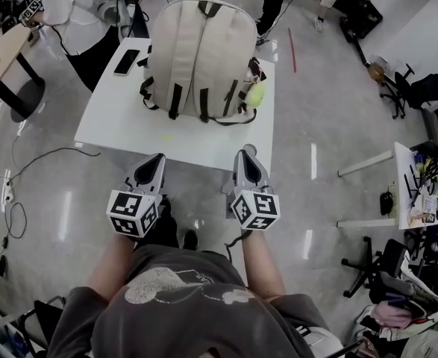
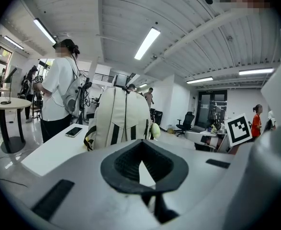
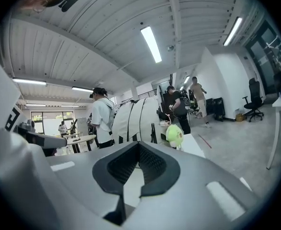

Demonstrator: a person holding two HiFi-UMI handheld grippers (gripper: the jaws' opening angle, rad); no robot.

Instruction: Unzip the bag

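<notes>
A beige backpack (image 1: 200, 58) with dark straps stands upright on the white table (image 1: 129, 125), its strap side facing me. A yellow-green plush charm (image 1: 256, 94) hangs at its right lower corner. My left gripper (image 1: 157, 157) and right gripper (image 1: 248, 151) hover side by side at the table's near edge, apart from the bag, both pointing at it. Each has its jaws together with nothing between them. The left gripper view shows the backpack (image 2: 121, 119) and charm (image 2: 155, 130) beyond the left gripper (image 2: 141, 143). The right gripper view shows the backpack (image 3: 138, 119) and charm (image 3: 174, 134) past the right gripper (image 3: 139, 145).
A phone (image 1: 126, 61) lies on the table left of the bag. A person in a white shirt (image 2: 59, 90) stands at the table's far left. Cables (image 1: 24, 162) trail on the floor at left. A cluttered white desk (image 1: 405, 192) and office chairs (image 1: 413, 92) are at right.
</notes>
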